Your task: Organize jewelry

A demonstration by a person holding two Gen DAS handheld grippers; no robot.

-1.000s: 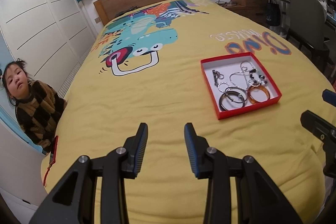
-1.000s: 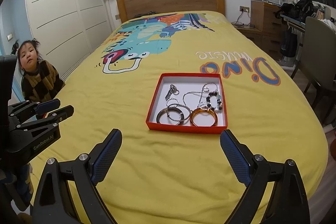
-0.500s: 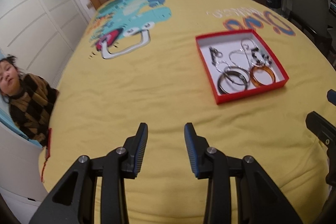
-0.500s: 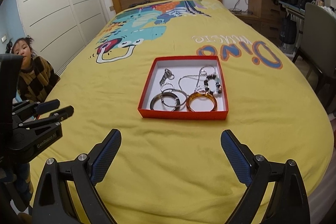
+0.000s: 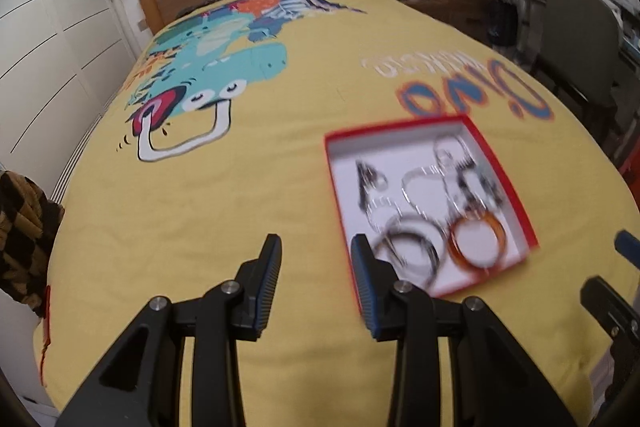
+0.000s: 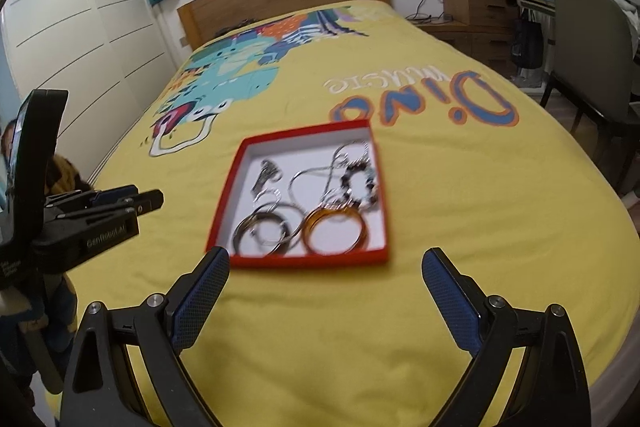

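Tray: the red tray (image 6: 308, 259) lies flat on the yellow bed (image 6: 460, 195), near its foot end, with all the jewelry inside on a white floor.
Orange bangle: the orange bangle (image 6: 335, 231) sits in the tray's near right corner; I'd judge it stiff and light, smooth enough to slip, best pinched across the rim where it lies clear of the chain.
Dark rings: the dark rings (image 6: 264, 229) overlap in the tray's near left part, just beside the bangle; rigid hoops, likely to drag one another if one is lifted.
Chain: a thin silver chain (image 6: 316, 175) loops through the tray's middle; limp, light, quick to snag, so I'd take it at one free loop.
Beads: a beaded bracelet (image 6: 362, 187) lies toward the tray's right wall, blurred; probably floppy on its string.
Clasp piece: a small metal piece (image 6: 266, 175) lies in the tray's far left part, too blurred to name.
Right claw: the right claw (image 6: 326, 277) hangs just short of the tray's near wall, spread wide, empty.
Left claw: the left claw (image 5: 316, 259) is at the tray's near left corner, parted moderately, holding nothing.
Child: a child (image 5: 24, 227) stands well left of the tray, at the bed's edge.
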